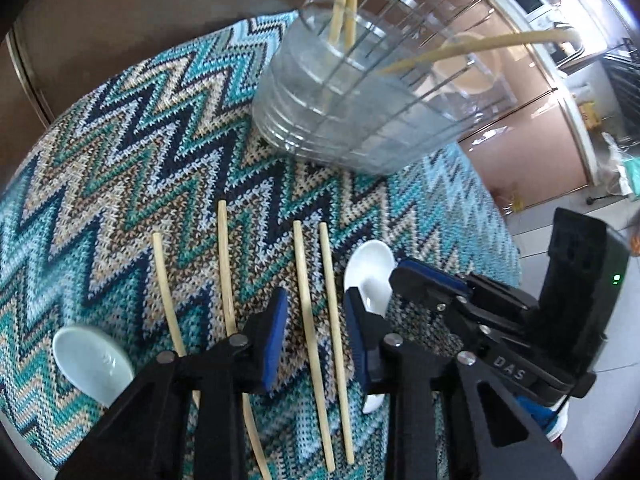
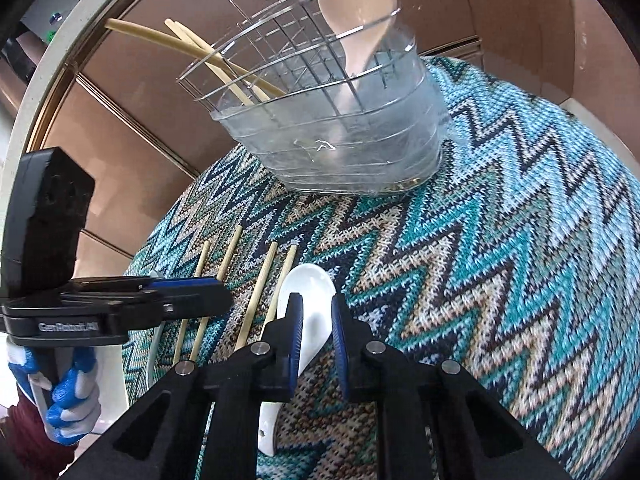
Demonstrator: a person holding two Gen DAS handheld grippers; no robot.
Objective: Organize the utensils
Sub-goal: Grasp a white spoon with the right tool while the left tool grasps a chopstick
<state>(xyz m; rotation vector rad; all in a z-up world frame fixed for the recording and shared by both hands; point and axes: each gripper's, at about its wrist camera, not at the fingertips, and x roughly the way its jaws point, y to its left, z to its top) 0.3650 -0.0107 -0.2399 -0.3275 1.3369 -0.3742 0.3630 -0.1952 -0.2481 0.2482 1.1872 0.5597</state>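
A round table is covered by a zigzag knitted cloth (image 1: 120, 152). Four chopsticks (image 1: 308, 320) and two white spoons (image 2: 308, 300) lie near; a wire basket (image 2: 320, 120) stands far. The left gripper (image 1: 316, 336) and right gripper (image 2: 316, 336) are held apart, empty. Brown cabinets (image 2: 140, 120) are seen behind.

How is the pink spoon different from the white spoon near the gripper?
The pink spoon stands upright in the wire utensil holder, bowl end up; the white spoon lies flat on the zigzag cloth. The pink spoon is already sorted; the white spoon is not yet put away, and the open right gripper sits over its handle. One is peachy pink, the other white. Both look like the same soup-spoon shape.
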